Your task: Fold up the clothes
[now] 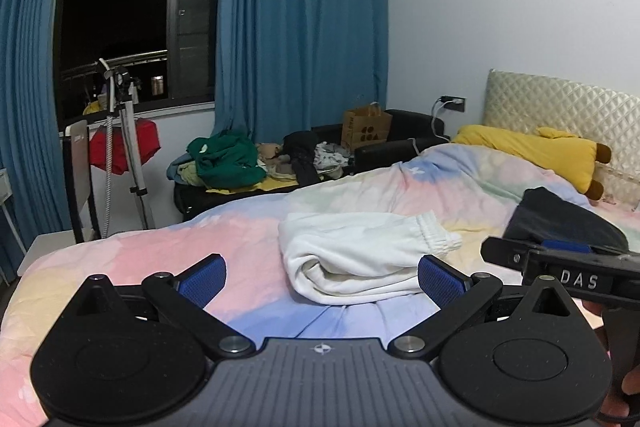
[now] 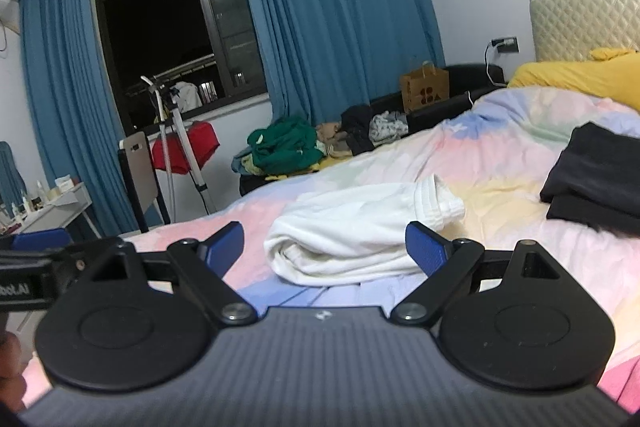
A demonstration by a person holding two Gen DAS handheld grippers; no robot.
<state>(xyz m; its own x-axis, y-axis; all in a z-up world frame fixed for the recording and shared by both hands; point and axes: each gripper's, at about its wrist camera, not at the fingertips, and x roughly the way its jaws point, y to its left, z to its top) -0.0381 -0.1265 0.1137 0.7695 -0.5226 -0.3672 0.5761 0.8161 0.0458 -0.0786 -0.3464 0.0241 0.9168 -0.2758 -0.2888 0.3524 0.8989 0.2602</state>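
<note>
Left gripper point(image 1: 322, 277) has jaws spread wide, nothing between them. Right gripper point(image 2: 324, 249) the same, jaws apart and empty; both hang just short of the white garment point(image 1: 360, 255), low over the bed point(image 1: 160, 259).

The white garment (sweatpants or a sleeve, ribbed cuff pointing right, cannot tell which) lies roughly folded on the pastel duvet, centre of both views, its rolled edge facing me. To its right, well apart, sits a black folded garment point(image 2: 596, 179).

My read: the white piece is partly folded and needs one more fold or a tidy-up. To do it well, I'd set one gripper on each end of the near rolled edge, pinch all the layers at once, lift evenly, and lay it over without dragging the duvet. Watch the loose cuff; tuck it in, or it flops out.

Count, left to right:
- unfolded clothes pile point(image 1: 240, 159) on the dark sofa beyond the bed: one heap, pieces uncountable
- white garment: one
- black folded garment: one
- grippers: two
</note>
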